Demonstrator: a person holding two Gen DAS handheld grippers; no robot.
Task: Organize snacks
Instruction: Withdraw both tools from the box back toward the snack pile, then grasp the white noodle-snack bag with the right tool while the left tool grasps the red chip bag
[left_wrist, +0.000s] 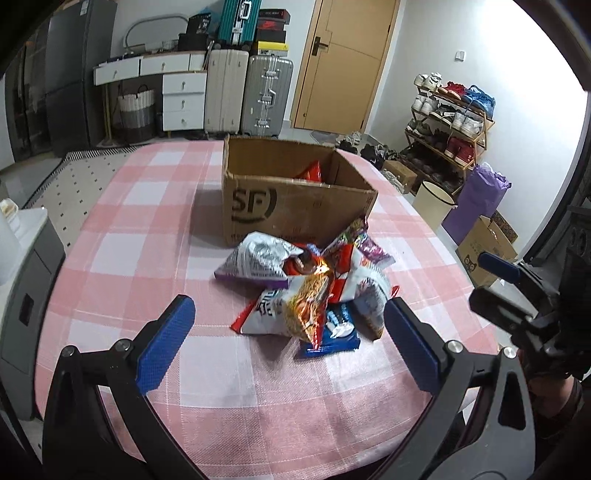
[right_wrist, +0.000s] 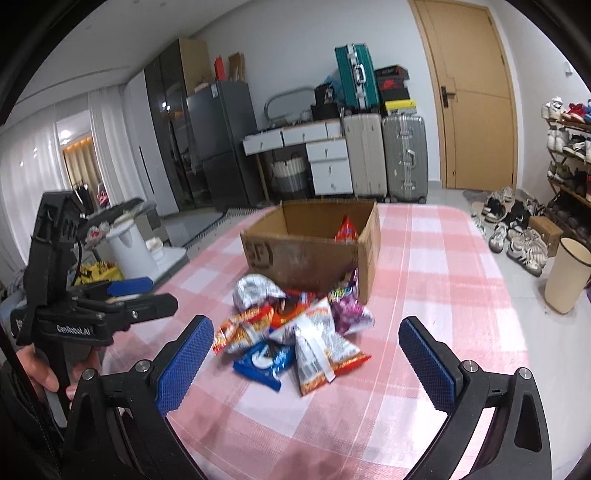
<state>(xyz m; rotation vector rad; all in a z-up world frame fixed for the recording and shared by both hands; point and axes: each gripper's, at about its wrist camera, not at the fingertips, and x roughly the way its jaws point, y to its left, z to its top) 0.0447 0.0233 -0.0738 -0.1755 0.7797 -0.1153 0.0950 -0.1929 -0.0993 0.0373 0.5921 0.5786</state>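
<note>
A pile of snack packets (left_wrist: 310, 291) lies on the pink-and-white checked tabletop (left_wrist: 147, 229), heaped just in front of an open cardboard box (left_wrist: 291, 195) printed with "SF" on its near wall. In the left wrist view the pile sits at about 12 o'clock from the left gripper (left_wrist: 288, 339), whose blue-padded fingers (left_wrist: 166, 343) are spread wide with nothing between them; the right-hand pad stands close beside the pile's near edge, though contact cannot be told. The heap includes a silver crinkled bag (left_wrist: 258, 258) at its 10 o'clock side, a blue cookie packet (left_wrist: 332, 332) at its 6 o'clock edge, an orange-yellow bag (left_wrist: 310, 306) lying across the middle, and a purple packet (left_wrist: 369, 247) leaning near the box's front corner. One red packet (left_wrist: 312, 171) stands inside the box against its far wall. In the right wrist view the right gripper (right_wrist: 306, 358) is likewise released, its fingers wide apart and empty, with the pile at 12 o'clock just beyond the fingertips and the box behind it. A hand (right_wrist: 40, 369) grips the left tool's handle at 9 o'clock of that view. A cream bin (right_wrist: 565, 273) stands on the floor at 3 o'clock, beyond the tabletop's edge.
</note>
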